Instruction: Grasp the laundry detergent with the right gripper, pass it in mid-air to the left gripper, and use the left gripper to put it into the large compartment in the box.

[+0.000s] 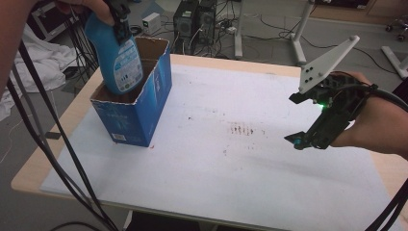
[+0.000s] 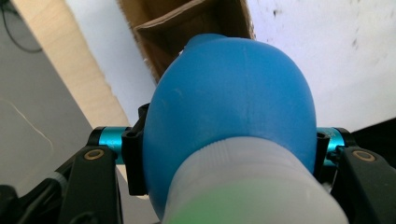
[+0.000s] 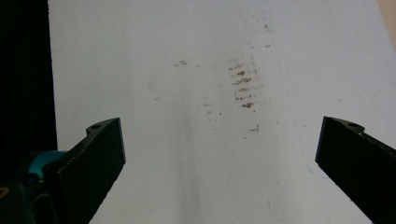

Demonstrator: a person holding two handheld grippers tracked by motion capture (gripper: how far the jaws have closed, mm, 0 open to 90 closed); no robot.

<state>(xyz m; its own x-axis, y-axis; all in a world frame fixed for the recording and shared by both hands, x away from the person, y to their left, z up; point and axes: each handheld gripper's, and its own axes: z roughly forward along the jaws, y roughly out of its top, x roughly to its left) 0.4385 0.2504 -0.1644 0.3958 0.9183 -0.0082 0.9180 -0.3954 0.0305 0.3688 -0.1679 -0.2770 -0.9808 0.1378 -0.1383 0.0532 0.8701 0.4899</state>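
A blue plastic bottle (image 1: pixel 118 57) with a white label hangs bottom-down, its lower end inside the open top of a blue cardboard box (image 1: pixel 139 115) at the table's far left. My left gripper (image 1: pixel 120 21) is shut on the bottle's upper part. In the left gripper view the blue bottle (image 2: pixel 229 107) bulges between both jaws, its white neck nearest the camera, with the box's brown inside (image 2: pixel 187 28) beyond it. My right gripper (image 1: pixel 300 139) hovers open over the white sheet at the right, a hand around it; in its own view the right gripper (image 3: pixel 219 149) has nothing between its jaws.
A white sheet (image 1: pixel 231 163) covers most of the wooden table (image 1: pixel 33 163), with brown smudges (image 1: pixel 240 129) near its middle. Black cables (image 1: pixel 53 144) trail down the left side. Computer cases and table legs stand on the floor beyond the far edge.
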